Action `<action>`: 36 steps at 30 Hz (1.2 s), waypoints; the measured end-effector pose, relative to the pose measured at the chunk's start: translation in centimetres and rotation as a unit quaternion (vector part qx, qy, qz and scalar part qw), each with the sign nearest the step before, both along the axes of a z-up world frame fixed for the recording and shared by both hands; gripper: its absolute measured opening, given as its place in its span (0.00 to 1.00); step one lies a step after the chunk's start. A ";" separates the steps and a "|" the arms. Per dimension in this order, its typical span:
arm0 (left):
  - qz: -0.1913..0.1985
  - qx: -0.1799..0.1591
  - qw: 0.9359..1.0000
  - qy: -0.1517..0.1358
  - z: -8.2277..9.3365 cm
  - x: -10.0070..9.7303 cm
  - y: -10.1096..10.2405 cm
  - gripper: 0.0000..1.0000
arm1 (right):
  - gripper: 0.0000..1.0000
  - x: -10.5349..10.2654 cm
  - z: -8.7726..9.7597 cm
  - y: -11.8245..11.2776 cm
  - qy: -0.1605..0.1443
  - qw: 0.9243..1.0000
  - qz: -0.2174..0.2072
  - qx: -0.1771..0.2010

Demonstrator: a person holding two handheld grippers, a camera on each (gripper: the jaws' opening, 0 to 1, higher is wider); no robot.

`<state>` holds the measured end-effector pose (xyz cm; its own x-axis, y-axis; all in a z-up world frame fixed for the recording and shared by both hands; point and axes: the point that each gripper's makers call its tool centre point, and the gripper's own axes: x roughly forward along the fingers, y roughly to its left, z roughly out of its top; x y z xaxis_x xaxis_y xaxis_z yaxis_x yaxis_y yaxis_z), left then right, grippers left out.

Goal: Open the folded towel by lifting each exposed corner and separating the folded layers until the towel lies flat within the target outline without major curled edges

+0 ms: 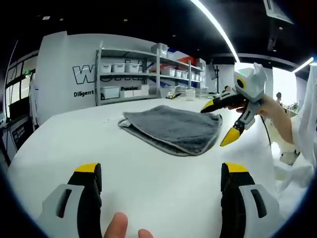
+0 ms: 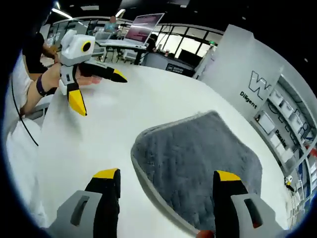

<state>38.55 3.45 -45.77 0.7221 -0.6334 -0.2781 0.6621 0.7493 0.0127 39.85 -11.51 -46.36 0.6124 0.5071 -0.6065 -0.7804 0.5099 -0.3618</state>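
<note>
A grey folded towel [image 1: 173, 128] lies on the white table [image 1: 69, 139], its layered edges facing me in the left gripper view. My left gripper [image 1: 161, 173] is open and empty, well short of the towel. My right gripper [image 1: 222, 120] is open too, hovering at the towel's right corner, held by a hand [image 1: 270, 106]. In the right gripper view the towel [image 2: 203, 158] spreads between and beyond the open jaws of the right gripper [image 2: 166, 174], its rounded hemmed corner nearest. The left gripper [image 2: 99, 90] hangs open over bare table [image 2: 148, 99] at the upper left.
Metal shelves with white bins [image 1: 143, 74] and a white wall panel with lettering [image 1: 74, 74] stand behind the table. Desks with a monitor [image 2: 143, 27] sit beyond the table's far edge. A person's white sleeve [image 1: 307, 124] is at the right.
</note>
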 end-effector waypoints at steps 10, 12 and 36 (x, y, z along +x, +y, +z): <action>-0.020 -0.008 1.000 0.001 -0.1 -0.5 -1.5 0.99 | 0.37 1.0 -2.1 3.7 0.050 0.997 0.057 0.033; -0.022 -0.009 1.000 0.005 -0.3 -0.7 -1.7 0.99 | 0.32 1.2 -2.7 3.9 0.060 0.996 0.067 0.026; -0.017 -0.009 1.000 0.005 -0.6 -0.9 -1.4 0.99 | 0.05 3.5 2.0 0.9 0.120 0.978 0.055 0.159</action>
<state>37.66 2.10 -46.37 0.6975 -0.6625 -0.2732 0.6871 0.7265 -0.0076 43.30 -10.59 -44.32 0.4020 0.7490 -0.5267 -0.8802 0.4746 0.0031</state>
